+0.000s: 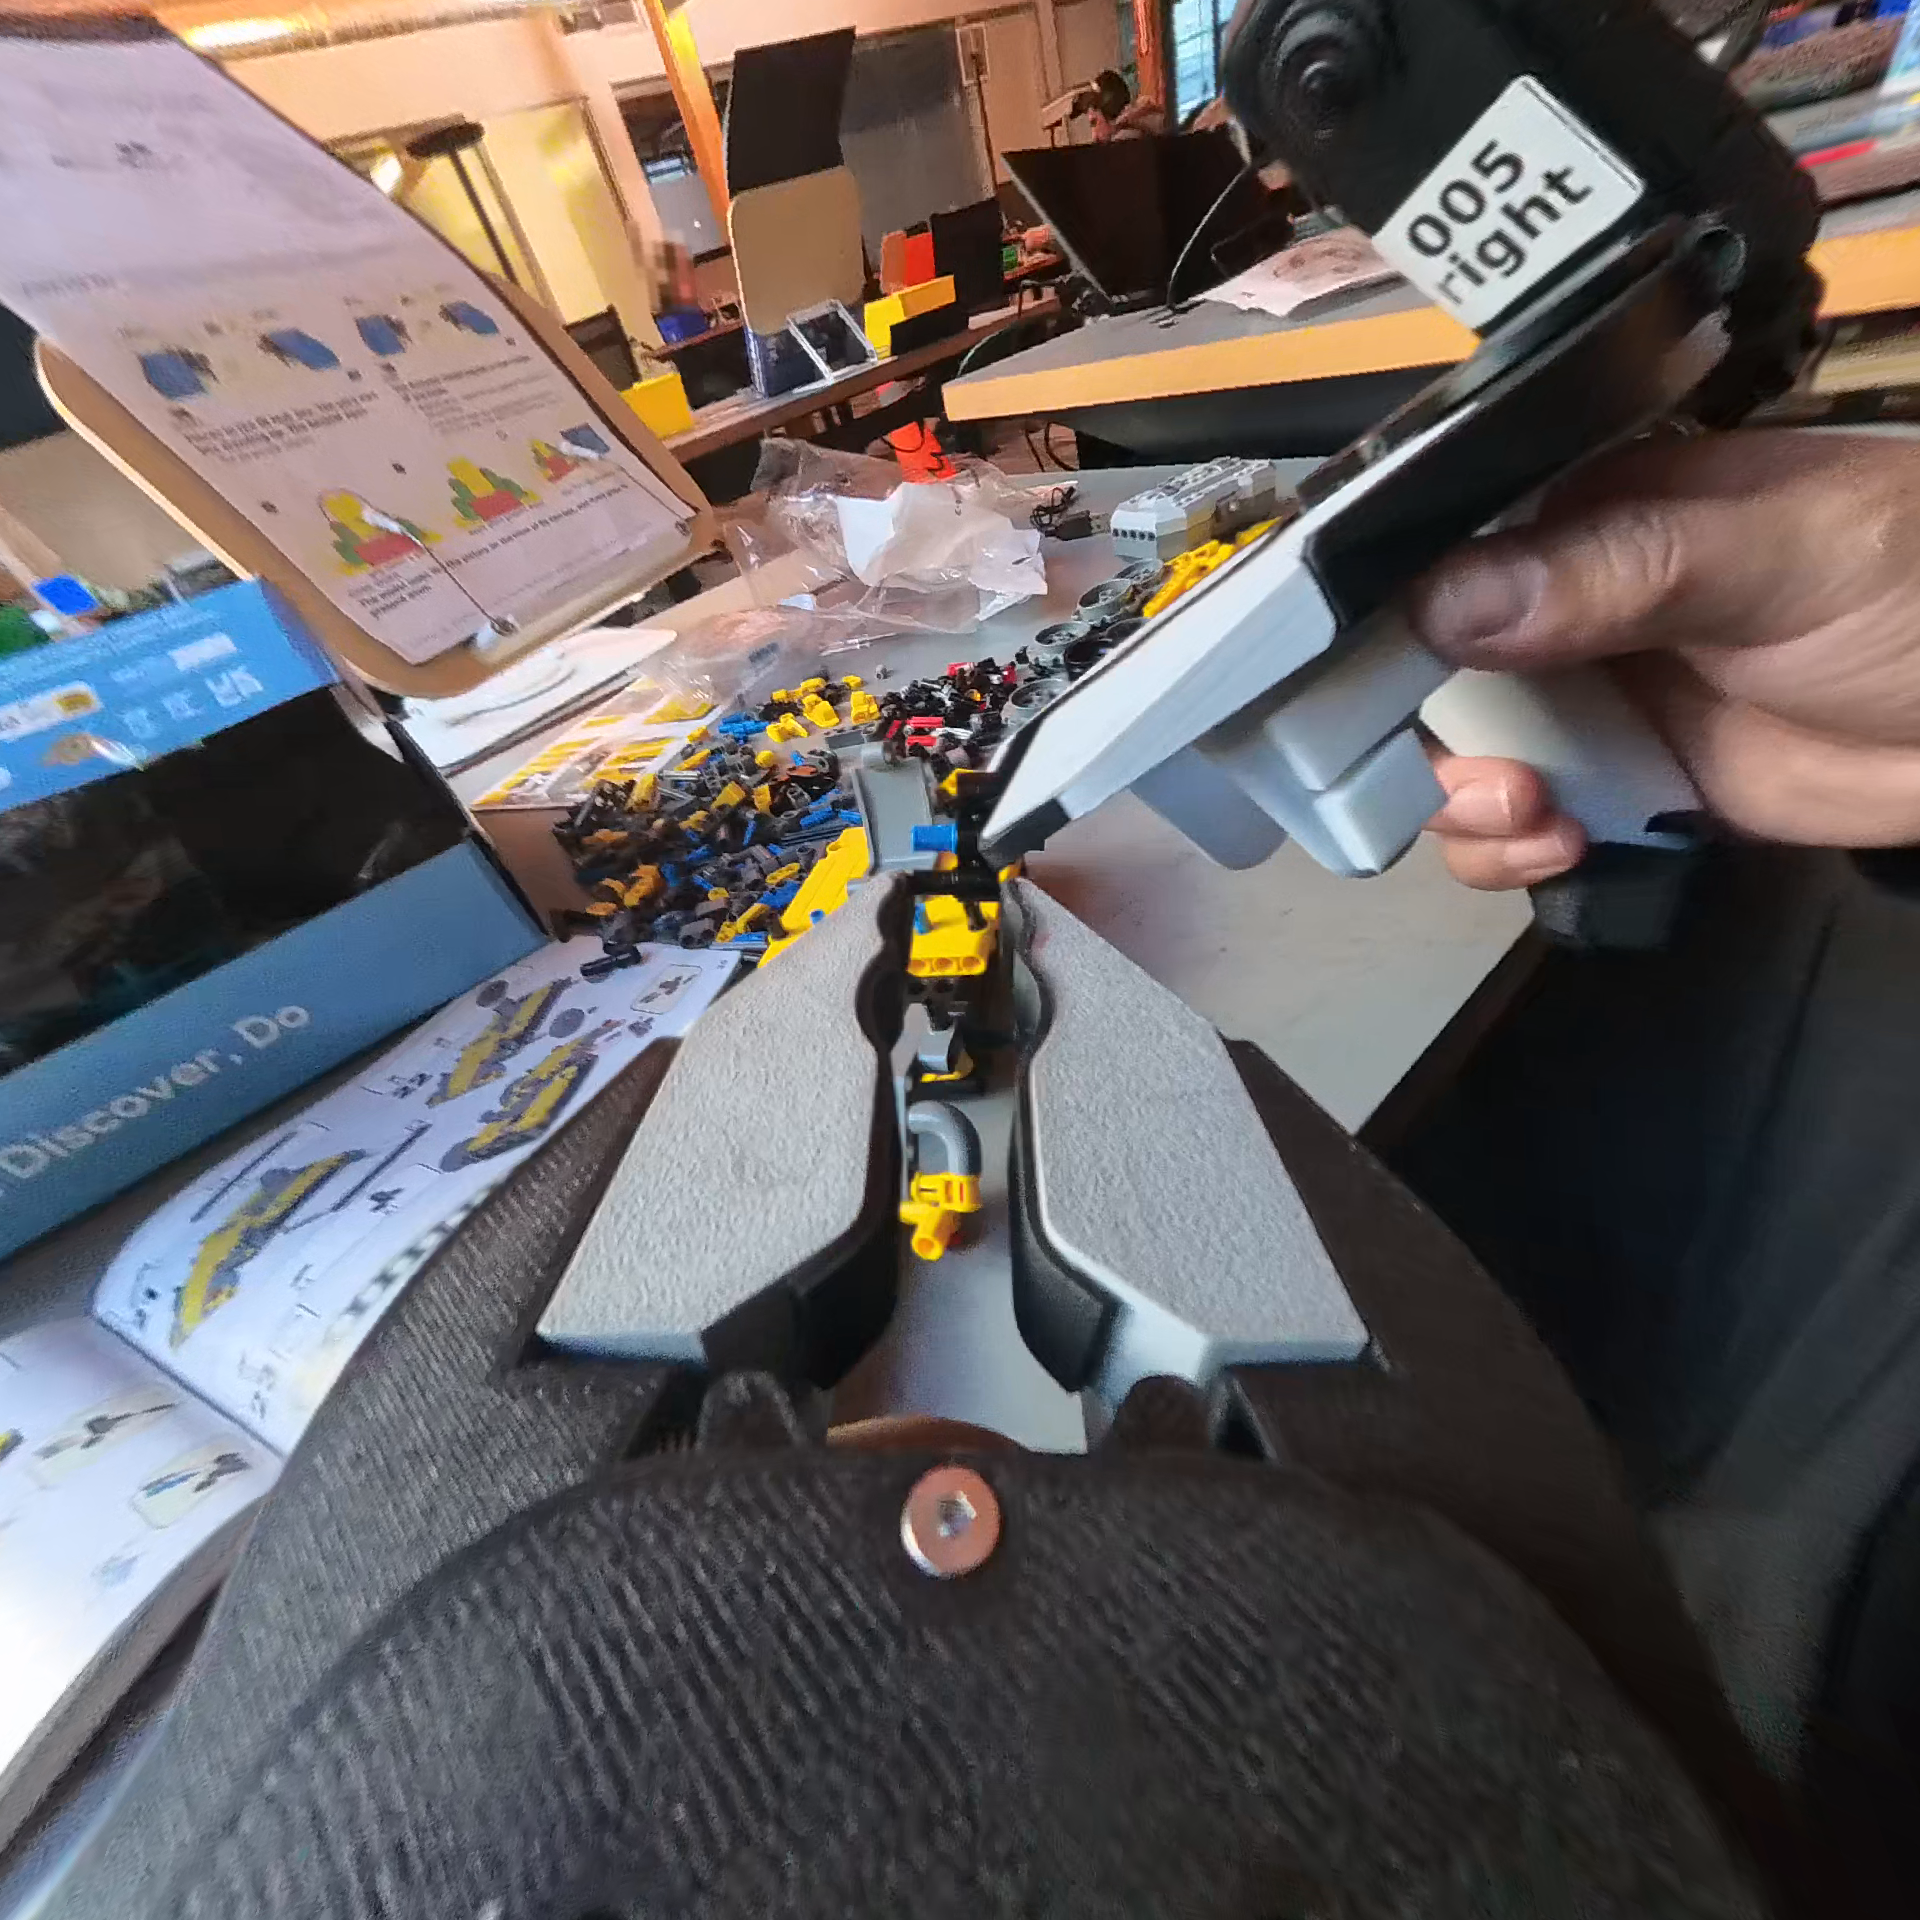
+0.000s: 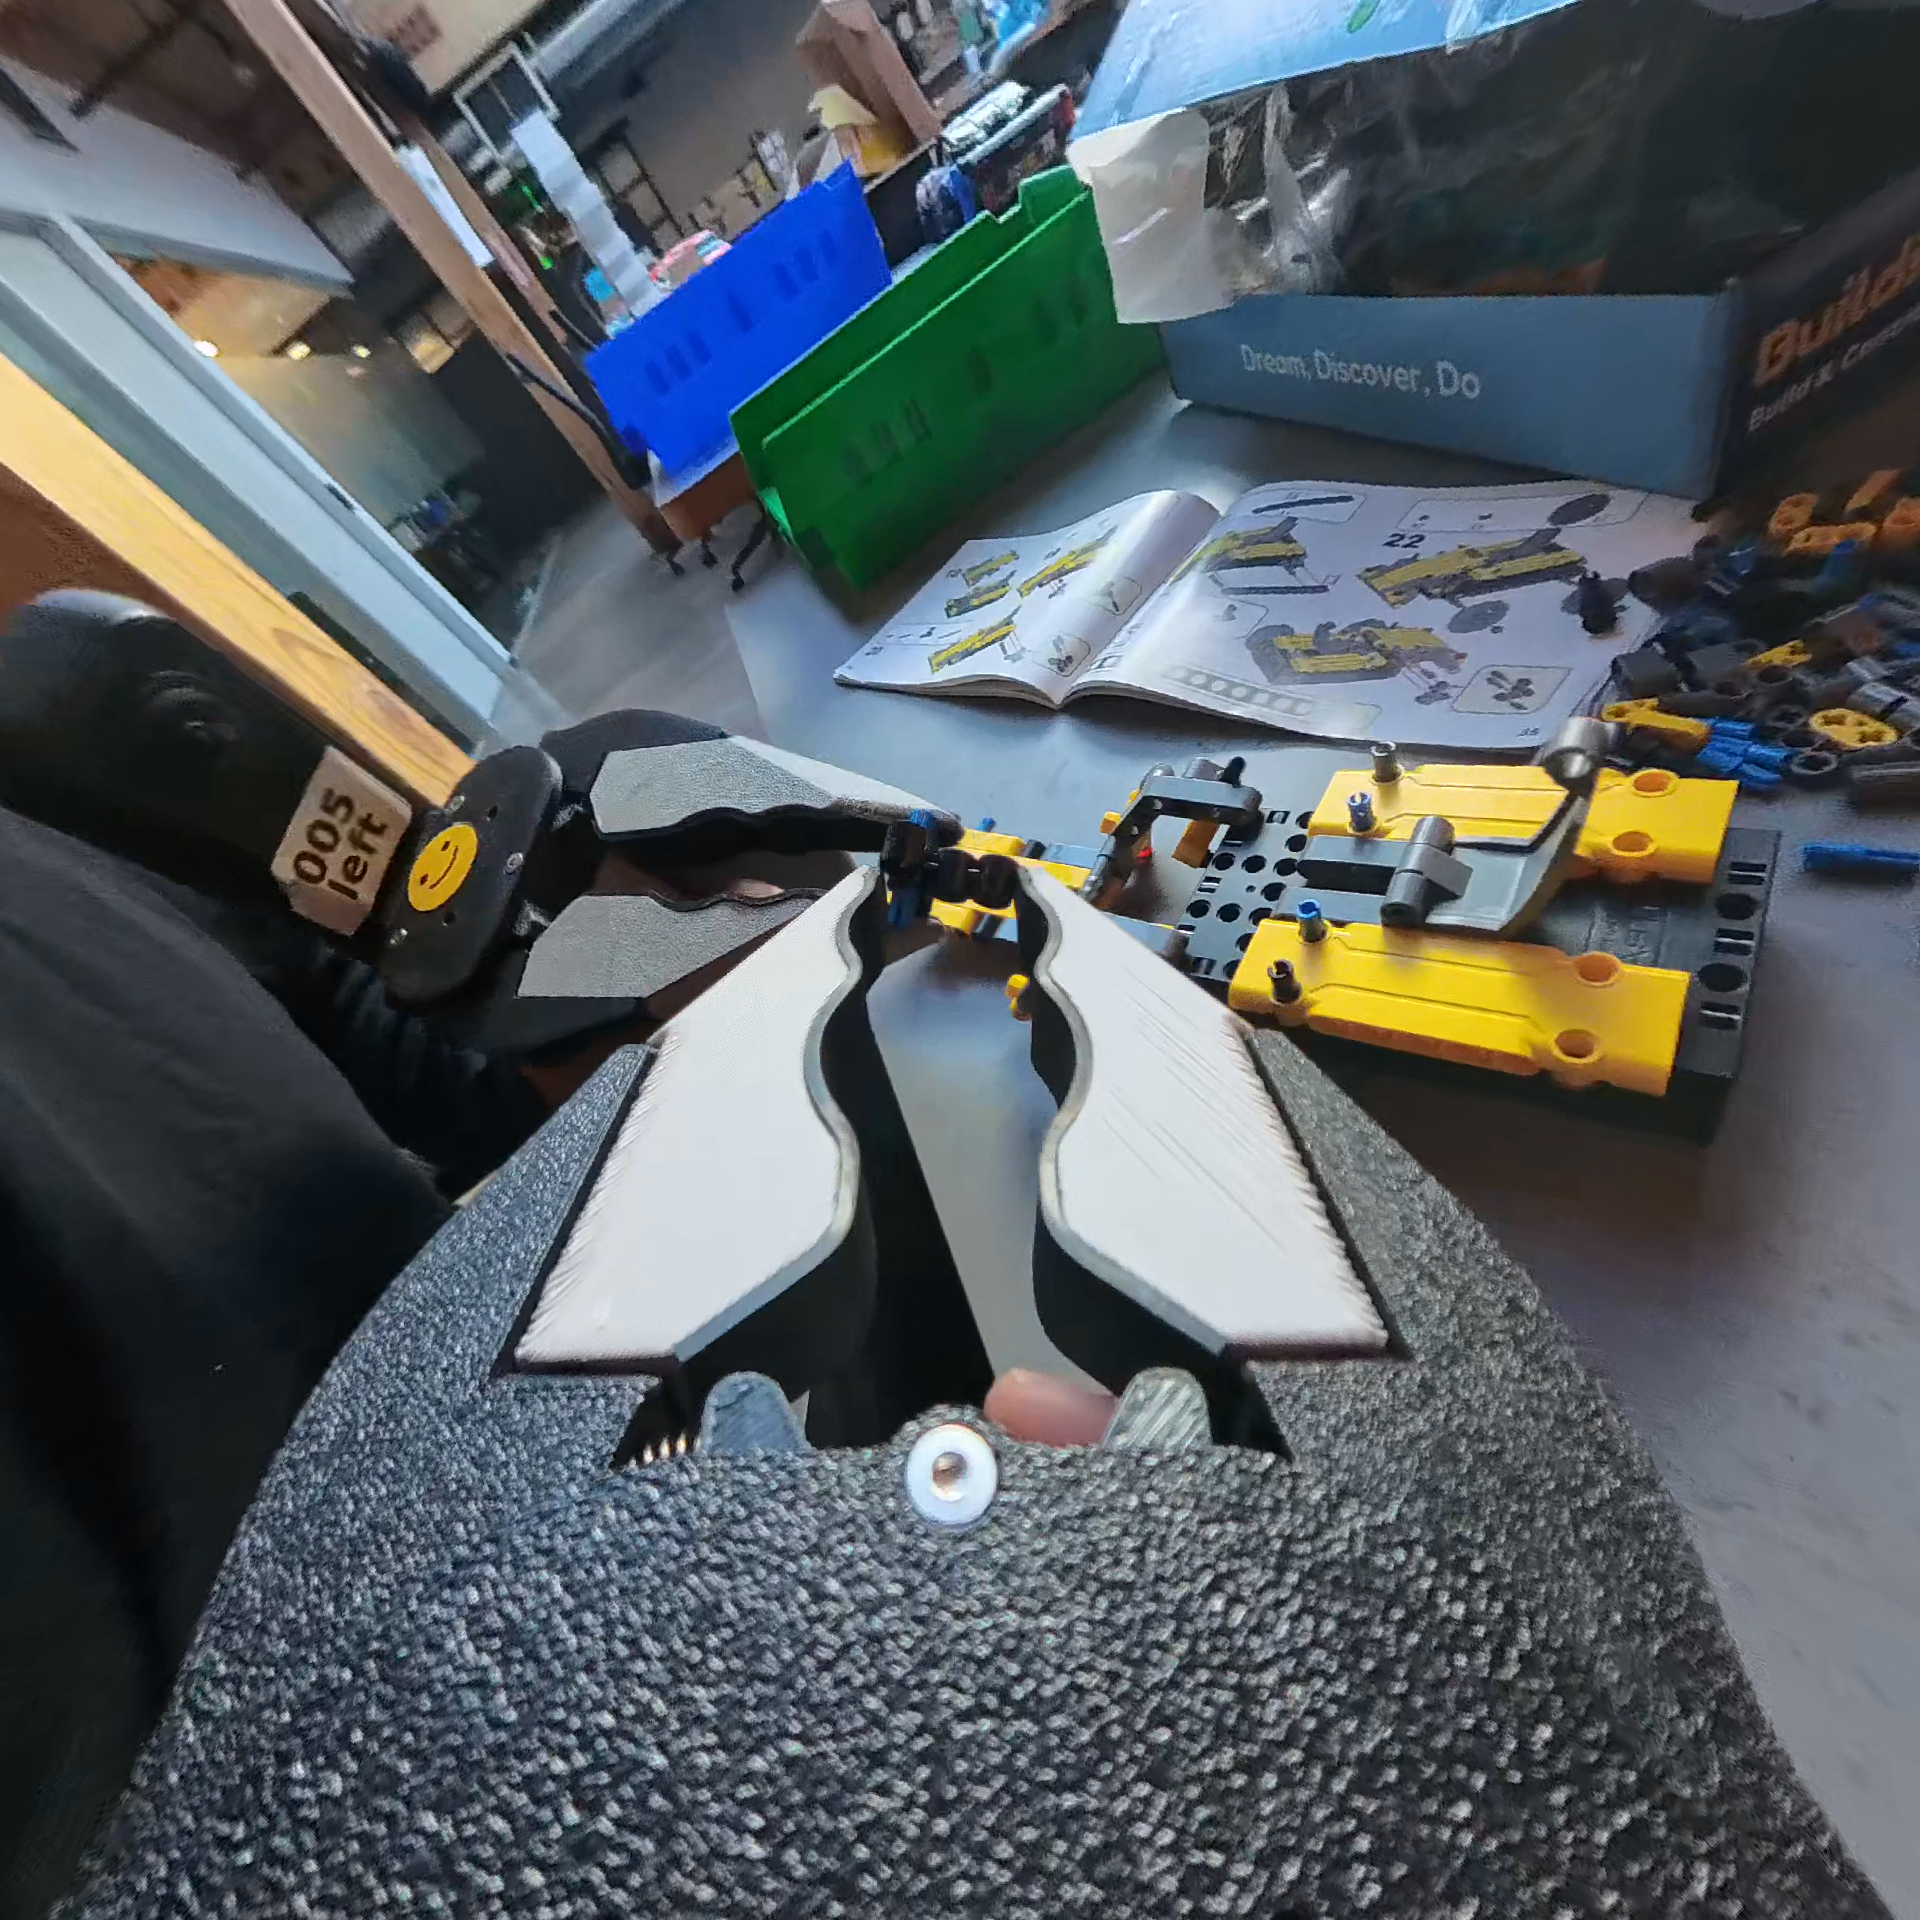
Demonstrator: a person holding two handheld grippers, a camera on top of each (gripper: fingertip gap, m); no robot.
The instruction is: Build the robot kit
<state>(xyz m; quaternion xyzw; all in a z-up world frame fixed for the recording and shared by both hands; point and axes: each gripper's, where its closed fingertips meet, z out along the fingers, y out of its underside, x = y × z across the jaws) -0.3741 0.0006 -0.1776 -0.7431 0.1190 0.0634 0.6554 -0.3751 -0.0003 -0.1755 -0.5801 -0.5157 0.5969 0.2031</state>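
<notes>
Both tongs, left (image 1: pixel 951 894) and right (image 2: pixel 951 894), pinched 1 end of my yellow model (image 2: pixel 1455 914), nearly shut; uneven squeezing risked popping pins loose.

The blue box (image 2: pixel 1455 395) runs off the frame edge; distant shelves are blurred.
</notes>
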